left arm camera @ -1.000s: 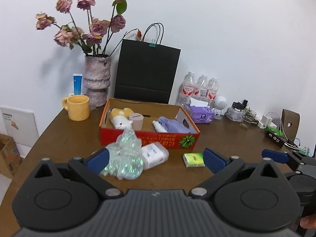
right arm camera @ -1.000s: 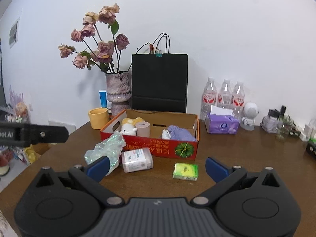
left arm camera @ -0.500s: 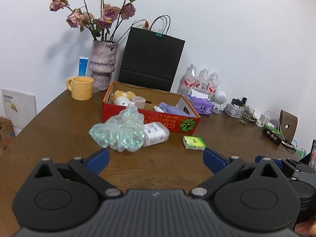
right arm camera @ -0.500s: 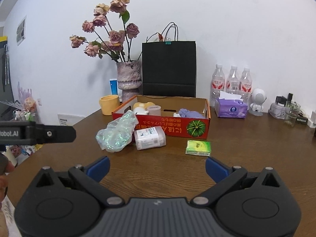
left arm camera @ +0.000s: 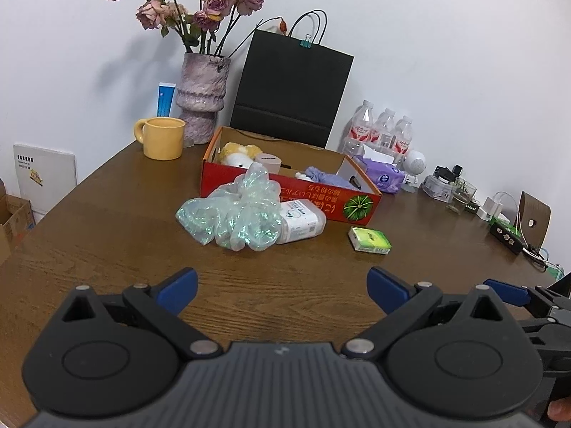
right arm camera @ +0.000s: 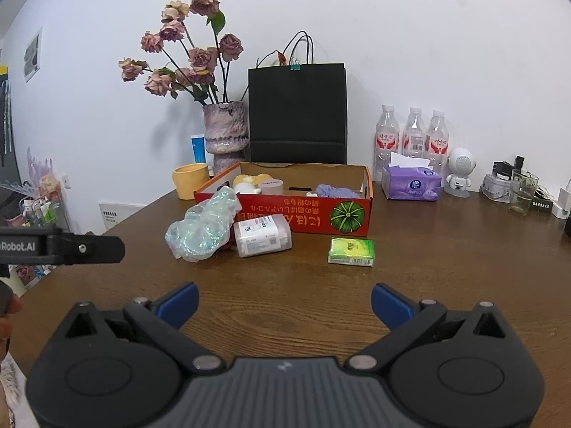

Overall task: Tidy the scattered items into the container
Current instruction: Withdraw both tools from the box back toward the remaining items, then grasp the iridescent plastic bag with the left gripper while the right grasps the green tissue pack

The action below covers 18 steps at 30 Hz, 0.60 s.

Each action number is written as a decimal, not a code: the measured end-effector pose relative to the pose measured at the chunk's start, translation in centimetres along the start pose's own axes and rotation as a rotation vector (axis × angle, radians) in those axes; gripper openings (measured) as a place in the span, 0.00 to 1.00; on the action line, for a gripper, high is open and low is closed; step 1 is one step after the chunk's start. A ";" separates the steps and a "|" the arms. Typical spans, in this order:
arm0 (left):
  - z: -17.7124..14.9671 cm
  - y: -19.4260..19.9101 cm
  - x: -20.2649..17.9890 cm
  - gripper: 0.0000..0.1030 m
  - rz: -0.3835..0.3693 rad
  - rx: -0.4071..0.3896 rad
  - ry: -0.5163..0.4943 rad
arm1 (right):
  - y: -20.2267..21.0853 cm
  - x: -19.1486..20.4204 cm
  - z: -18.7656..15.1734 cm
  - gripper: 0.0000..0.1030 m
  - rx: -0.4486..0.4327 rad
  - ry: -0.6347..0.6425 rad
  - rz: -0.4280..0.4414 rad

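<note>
The crumpled plastic bag (left arm camera: 233, 219) lies on the brown surface (left arm camera: 107, 235) against the red box (left arm camera: 321, 203), touching a white wipes pack (left arm camera: 301, 219); a green tissue packet (right arm camera: 351, 251) sits apart to the right. The left gripper (left arm camera: 282, 285) and right gripper (right arm camera: 283, 301) hover well short of them, both spread wide and empty.

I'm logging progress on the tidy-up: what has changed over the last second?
Both hand-held grippers, left and right, pulled back from the red cardboard box, open and empty throughout. The crumpled iridescent plastic bag, white wipes pack and green tissue packet stayed put on the brown wooden table.
</note>
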<state>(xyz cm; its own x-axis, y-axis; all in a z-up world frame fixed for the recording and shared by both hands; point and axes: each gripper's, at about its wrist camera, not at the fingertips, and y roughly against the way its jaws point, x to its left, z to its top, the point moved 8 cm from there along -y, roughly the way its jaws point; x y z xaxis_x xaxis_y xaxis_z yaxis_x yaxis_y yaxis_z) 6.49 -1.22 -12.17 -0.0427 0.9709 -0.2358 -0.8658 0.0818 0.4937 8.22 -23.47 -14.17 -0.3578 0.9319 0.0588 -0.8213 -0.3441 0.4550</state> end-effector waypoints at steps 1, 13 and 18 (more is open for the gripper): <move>-0.1 -0.1 0.1 1.00 0.002 0.003 0.003 | -0.1 0.0 0.0 1.00 0.001 0.003 0.000; 0.4 -1.1 0.8 1.00 0.040 0.014 -0.003 | -1.4 -0.4 0.3 1.00 0.014 0.007 0.006; 1.0 -2.3 0.6 1.00 0.049 0.022 -0.012 | -2.0 -1.2 0.1 1.00 0.027 0.005 -0.011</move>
<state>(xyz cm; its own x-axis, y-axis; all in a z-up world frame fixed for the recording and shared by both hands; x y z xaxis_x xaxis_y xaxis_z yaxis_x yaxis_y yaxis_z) 8.95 -0.55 -12.57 -0.0792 0.9764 -0.2009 -0.8518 0.0384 0.5225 10.30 -23.90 -15.03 -0.3513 0.9350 0.0496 -0.8130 -0.3309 0.4790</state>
